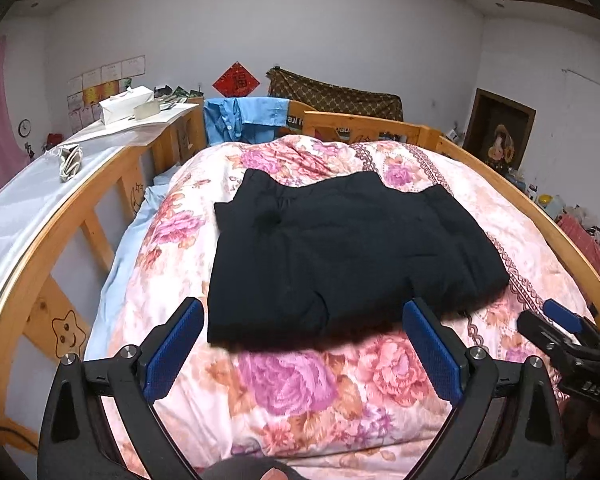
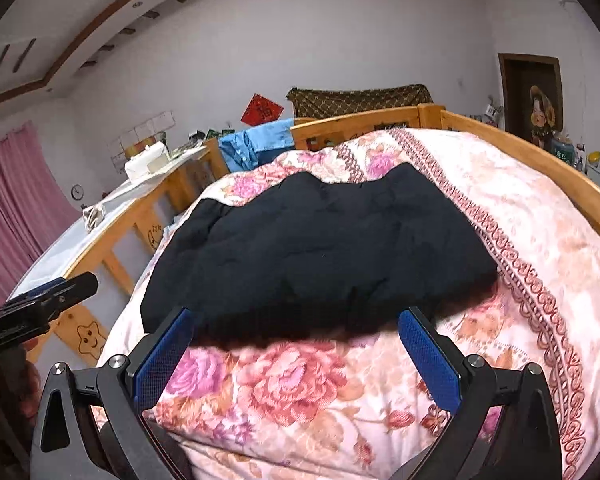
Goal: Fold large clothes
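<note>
A black garment (image 1: 340, 256) lies folded into a rough rectangle on the floral quilt (image 1: 292, 396); it also shows in the right wrist view (image 2: 312, 256). My left gripper (image 1: 304, 344) is open and empty, just short of the garment's near edge. My right gripper (image 2: 296, 348) is open and empty at the same near edge, further right. The right gripper shows at the right edge of the left wrist view (image 1: 556, 332). The left gripper shows at the left edge of the right wrist view (image 2: 40, 308).
A wooden bed rail (image 1: 112, 184) runs along the left, another (image 2: 540, 160) along the right. A blue shirt (image 1: 240, 116) hangs on the headboard. A white-covered shelf (image 1: 32, 196) with boxes stands at left.
</note>
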Tool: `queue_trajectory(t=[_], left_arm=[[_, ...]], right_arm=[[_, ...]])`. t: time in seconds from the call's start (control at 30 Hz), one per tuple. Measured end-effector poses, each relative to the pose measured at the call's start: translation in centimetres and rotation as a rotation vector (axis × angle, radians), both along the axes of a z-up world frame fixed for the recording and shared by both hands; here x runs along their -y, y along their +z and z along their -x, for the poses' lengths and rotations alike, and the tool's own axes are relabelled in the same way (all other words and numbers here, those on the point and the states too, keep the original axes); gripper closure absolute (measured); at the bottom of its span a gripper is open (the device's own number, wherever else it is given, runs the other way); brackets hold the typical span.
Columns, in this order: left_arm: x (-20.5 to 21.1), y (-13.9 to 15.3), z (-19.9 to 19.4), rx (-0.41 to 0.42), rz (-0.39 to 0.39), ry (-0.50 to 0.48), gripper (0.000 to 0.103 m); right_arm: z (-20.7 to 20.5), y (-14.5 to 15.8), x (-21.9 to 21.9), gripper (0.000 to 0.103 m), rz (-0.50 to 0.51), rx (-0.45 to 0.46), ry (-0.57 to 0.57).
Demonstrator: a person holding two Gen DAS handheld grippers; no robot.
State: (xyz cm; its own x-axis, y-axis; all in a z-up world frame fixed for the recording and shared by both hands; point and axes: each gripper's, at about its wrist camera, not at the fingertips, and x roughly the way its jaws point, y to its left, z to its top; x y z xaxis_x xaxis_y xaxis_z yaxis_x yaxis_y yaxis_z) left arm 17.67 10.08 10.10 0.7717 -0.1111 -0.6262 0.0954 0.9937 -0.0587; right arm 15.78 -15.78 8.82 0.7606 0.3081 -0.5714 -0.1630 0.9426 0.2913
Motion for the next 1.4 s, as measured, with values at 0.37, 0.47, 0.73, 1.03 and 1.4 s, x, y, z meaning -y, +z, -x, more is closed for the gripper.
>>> queue_trajectory(t=[0.37, 0.47, 0.73, 1.03, 1.4], left_arm=[[0.4, -0.7, 4.7, 0.085, 0.038, 0.049, 0.005], [1.1, -1.3, 6.1, 0.092, 0.037, 0.056, 0.005], [2.7, -2.8, 8.5, 0.112, -0.011, 0.016, 0.005], [1.8, -4.4, 9.1, 0.158, 0.009, 0.027, 0.005], [2.0, -6.4, 9.2, 0.101, -0.026, 0.029, 0.005]], right_arm=[[3.9, 1.0, 1.3, 0.0, 0.044, 0.082, -0.003], [4.9, 0.5, 1.3, 0.0, 0.065, 0.095, 0.001], [6.8, -0.8, 0.2, 0.0, 0.081, 0.1, 0.026], [7.7, -1.4, 0.1, 0.0, 0.133, 0.145, 0.002], [6.0, -3.0, 1.0, 0.0, 0.136, 0.067, -0.035]])
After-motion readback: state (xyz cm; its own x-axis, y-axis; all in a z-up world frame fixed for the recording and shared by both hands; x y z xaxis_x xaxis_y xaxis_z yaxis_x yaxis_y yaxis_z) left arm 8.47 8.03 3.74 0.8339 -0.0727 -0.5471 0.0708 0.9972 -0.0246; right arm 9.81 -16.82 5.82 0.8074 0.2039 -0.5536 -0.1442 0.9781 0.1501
